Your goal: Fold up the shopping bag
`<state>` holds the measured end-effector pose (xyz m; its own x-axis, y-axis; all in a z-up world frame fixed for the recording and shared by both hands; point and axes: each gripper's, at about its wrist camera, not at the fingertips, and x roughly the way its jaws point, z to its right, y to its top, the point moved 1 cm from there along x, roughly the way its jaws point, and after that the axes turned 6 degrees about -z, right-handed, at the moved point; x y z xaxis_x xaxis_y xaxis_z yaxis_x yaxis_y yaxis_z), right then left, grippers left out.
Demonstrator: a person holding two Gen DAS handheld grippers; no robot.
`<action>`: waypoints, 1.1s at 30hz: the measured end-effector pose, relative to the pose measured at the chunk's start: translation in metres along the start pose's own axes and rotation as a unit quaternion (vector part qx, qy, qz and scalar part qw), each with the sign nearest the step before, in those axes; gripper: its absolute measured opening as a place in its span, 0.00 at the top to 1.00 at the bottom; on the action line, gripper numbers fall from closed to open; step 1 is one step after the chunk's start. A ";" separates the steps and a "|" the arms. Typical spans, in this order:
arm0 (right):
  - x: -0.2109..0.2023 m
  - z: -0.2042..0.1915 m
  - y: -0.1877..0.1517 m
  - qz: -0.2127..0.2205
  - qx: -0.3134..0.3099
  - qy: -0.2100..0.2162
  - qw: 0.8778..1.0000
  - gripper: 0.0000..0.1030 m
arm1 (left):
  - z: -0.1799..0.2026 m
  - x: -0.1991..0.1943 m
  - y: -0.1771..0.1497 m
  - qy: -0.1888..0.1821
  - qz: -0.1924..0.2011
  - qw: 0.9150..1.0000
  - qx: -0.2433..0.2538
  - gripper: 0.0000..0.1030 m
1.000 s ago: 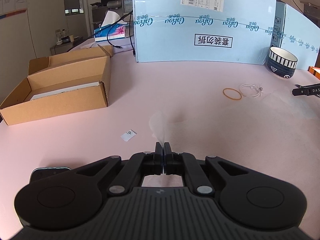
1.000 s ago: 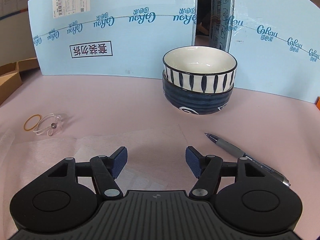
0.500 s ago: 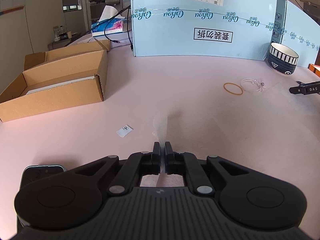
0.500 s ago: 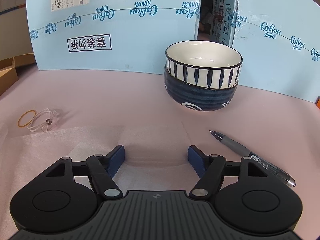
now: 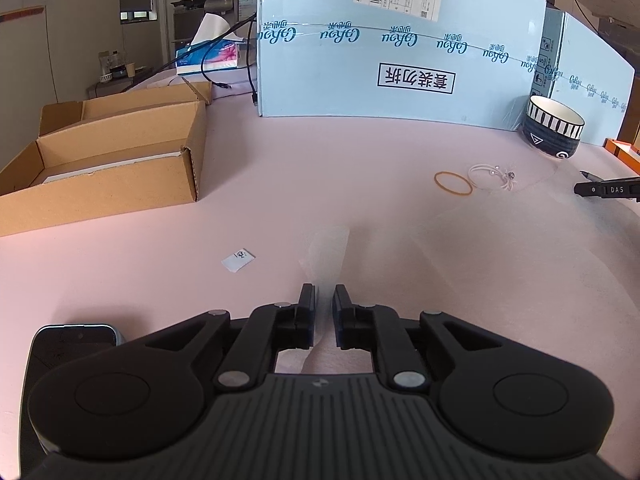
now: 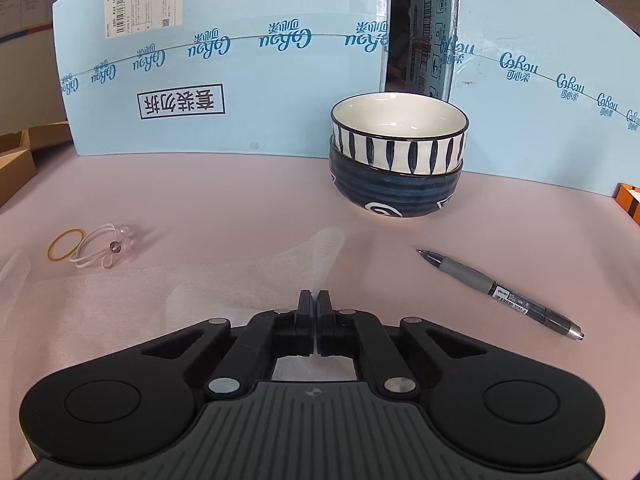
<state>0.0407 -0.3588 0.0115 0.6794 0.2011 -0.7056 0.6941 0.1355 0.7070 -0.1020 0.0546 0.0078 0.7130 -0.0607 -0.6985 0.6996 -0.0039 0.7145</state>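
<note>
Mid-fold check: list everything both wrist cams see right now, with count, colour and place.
bag: 1, translucent white, flat on table, under both claws
table: 1, pink
bowls: 2, striped white inside dark blue, stacked by cartons
pen: 1, grey-black, right of bag
rubber band: 1, tan, beyond bag
loop: 1, clear with bead, beside rubber band
cartons: 2, light blue, upright at table back
cardboard box: 1, brown, open, left side
tissue box: 1, blue, far left
paper scrap: 1, white, left of bag
phone: 1, dark, beside left claw
left claw: 1, black, jaws opening, bag film between
right claw: 1, black, shut on bag
</note>
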 end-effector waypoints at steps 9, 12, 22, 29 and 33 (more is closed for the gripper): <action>-0.049 0.046 -0.024 0.047 0.081 -0.037 0.995 0.99 | 0.011 0.001 0.009 -0.009 0.006 1.000 0.026 0.91; -0.074 0.069 -0.027 0.062 0.099 -0.067 0.991 0.99 | 0.015 0.005 0.014 -0.011 0.009 0.999 0.034 0.91; -0.096 0.112 -0.023 0.083 0.103 -0.135 0.982 0.99 | 0.039 0.032 0.039 -0.008 0.006 0.998 0.068 0.91; -0.066 0.121 -0.023 0.040 0.098 -0.169 0.980 0.80 | 0.046 0.041 0.038 -0.002 -0.009 0.997 0.072 0.88; -0.061 0.133 -0.036 0.030 0.118 -0.189 0.974 0.67 | 0.043 0.040 0.036 0.006 -0.009 0.997 0.073 0.78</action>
<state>0.0061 -0.5053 0.0232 0.7291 -0.1759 -0.6614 0.6548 -0.1020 0.7489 -0.0499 0.0096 0.0075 0.7012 -0.0476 -0.7114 0.6991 -0.1503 0.6991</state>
